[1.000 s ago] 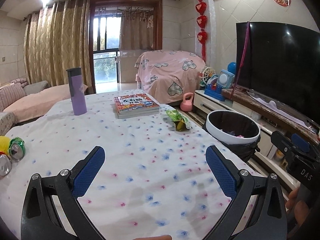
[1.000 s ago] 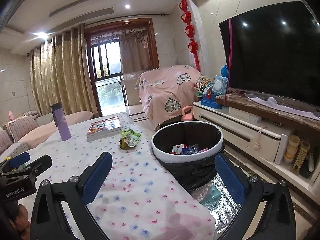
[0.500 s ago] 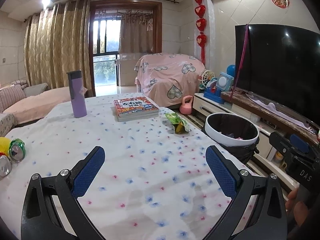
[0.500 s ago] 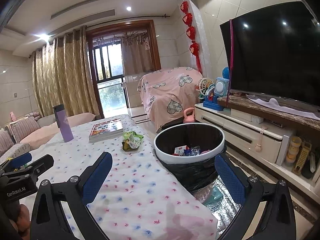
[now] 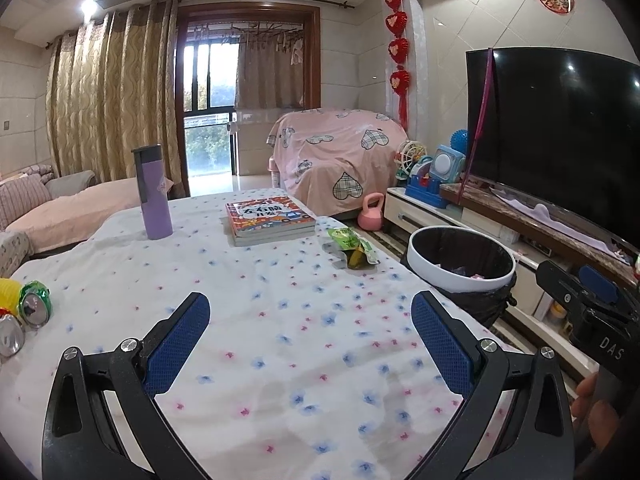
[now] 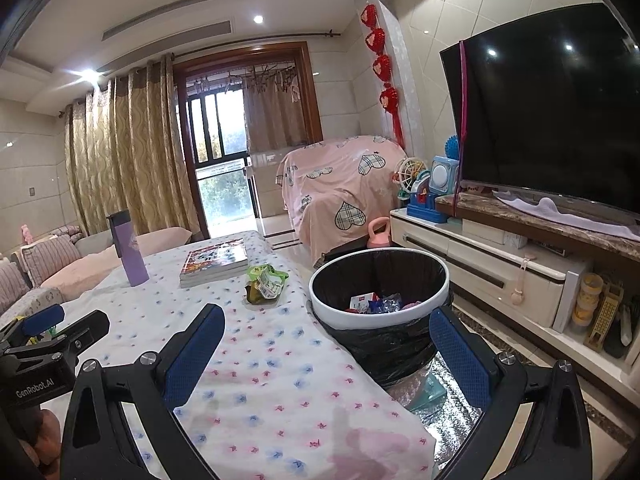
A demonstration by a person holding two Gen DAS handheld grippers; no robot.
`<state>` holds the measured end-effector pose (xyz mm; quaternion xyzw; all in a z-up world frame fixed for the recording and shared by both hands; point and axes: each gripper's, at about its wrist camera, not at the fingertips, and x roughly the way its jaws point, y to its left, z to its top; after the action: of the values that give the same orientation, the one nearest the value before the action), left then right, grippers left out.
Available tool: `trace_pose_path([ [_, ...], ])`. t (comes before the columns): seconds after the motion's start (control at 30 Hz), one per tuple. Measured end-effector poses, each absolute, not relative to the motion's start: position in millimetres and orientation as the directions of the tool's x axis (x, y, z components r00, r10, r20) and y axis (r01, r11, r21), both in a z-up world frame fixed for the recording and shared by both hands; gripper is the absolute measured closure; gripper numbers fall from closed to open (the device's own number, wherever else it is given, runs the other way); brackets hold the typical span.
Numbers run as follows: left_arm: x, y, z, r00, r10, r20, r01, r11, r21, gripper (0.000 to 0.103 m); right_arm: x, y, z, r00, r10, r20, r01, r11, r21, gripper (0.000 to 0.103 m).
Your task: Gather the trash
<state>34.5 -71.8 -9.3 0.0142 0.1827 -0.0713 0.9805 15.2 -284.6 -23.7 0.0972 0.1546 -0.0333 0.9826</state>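
A green and yellow snack wrapper (image 5: 354, 248) lies on the flowered tablecloth (image 5: 280, 320) near the table's right edge; it also shows in the right wrist view (image 6: 265, 283). A white-rimmed bin with a black liner (image 5: 460, 266) stands beside the table and holds several wrappers (image 6: 380, 304). Crushed cans (image 5: 32, 306) lie at the table's left edge. My left gripper (image 5: 310, 322) is open and empty over the near tablecloth. My right gripper (image 6: 328, 336) is open and empty, over the table's right edge next to the bin.
A purple bottle (image 5: 152, 192) and a stack of books (image 5: 268, 220) stand at the table's far side. A TV (image 6: 548, 120) on a cabinet (image 6: 500, 276) runs along the right. A pink kettlebell (image 6: 378, 234) sits on the floor past the bin.
Both views have pulled back and risen slightly; the wrapper and bin sit a little farther off. Both grippers stay open and empty.
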Motion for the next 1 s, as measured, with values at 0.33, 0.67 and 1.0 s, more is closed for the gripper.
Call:
trace_pose_path([
  [0.33,33.4,-72.5,-7.9,0.923,-0.136,-0.359,0.147,0.989,0.005,0.0,14.9,-281.6,-22.1,0.951,-0.032,-0.308,0.091,0.98,0.179,0.0],
  [0.67,33.3,-72.4,-8.8,0.922,-0.14,-0.361,0.152,0.988,0.006,0.0,14.1,-279.4,-22.3,0.951,-0.026,-0.308,0.085,0.98,0.18,0.0],
  [1.0,34.9,-71.1,-11.8,0.919,-0.14,-0.368,0.154,0.988,0.008,0.0,13.5,-278.9,-23.4,0.953,-0.017,-0.303,0.076,0.98,0.184,0.0],
])
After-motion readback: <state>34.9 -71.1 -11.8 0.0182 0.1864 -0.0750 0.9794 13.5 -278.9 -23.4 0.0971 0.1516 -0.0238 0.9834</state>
